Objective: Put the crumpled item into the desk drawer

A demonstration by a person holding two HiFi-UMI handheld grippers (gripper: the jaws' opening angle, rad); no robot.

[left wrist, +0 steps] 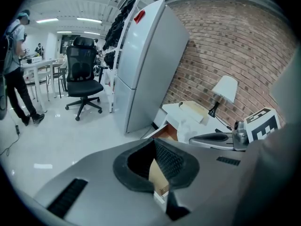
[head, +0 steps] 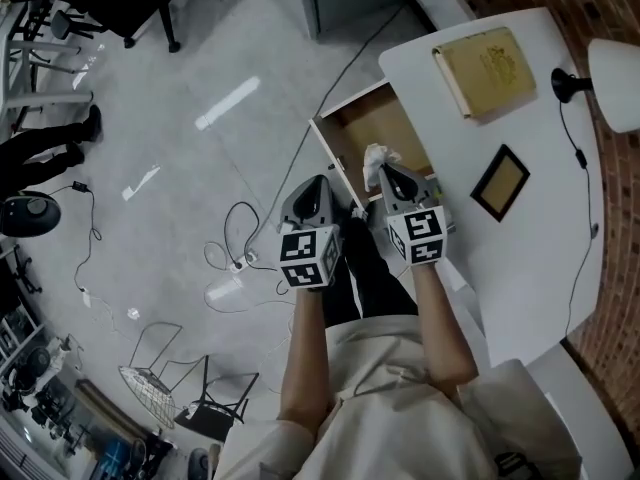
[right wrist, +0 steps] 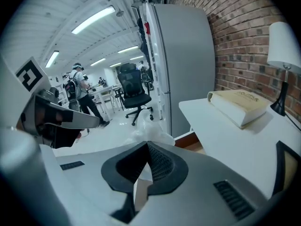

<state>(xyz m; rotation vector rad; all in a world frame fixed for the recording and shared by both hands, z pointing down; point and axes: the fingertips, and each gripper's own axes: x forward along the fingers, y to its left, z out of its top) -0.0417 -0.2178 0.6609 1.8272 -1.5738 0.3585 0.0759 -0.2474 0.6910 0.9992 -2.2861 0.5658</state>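
In the head view my right gripper [head: 386,176] is shut on a white crumpled item [head: 378,156] that hangs over the front part of the open wooden desk drawer [head: 378,126]. The right gripper view shows the crumpled item [right wrist: 153,130] sticking out just past the closed jaws of my right gripper [right wrist: 146,161], with the drawer's edge [right wrist: 193,142] behind it. My left gripper [head: 318,184] is held beside the drawer's front left corner, shut and holding nothing. In the left gripper view, my left gripper [left wrist: 153,155] points toward the drawer [left wrist: 165,133].
The white desk [head: 525,268] carries a tan book [head: 485,68], a dark-framed picture [head: 500,181] and a lamp [head: 615,83]. A grey cabinet [left wrist: 146,60] stands beyond the drawer. Cables [head: 235,248] lie on the floor at the left. An office chair [left wrist: 82,79] and a person stand further off.
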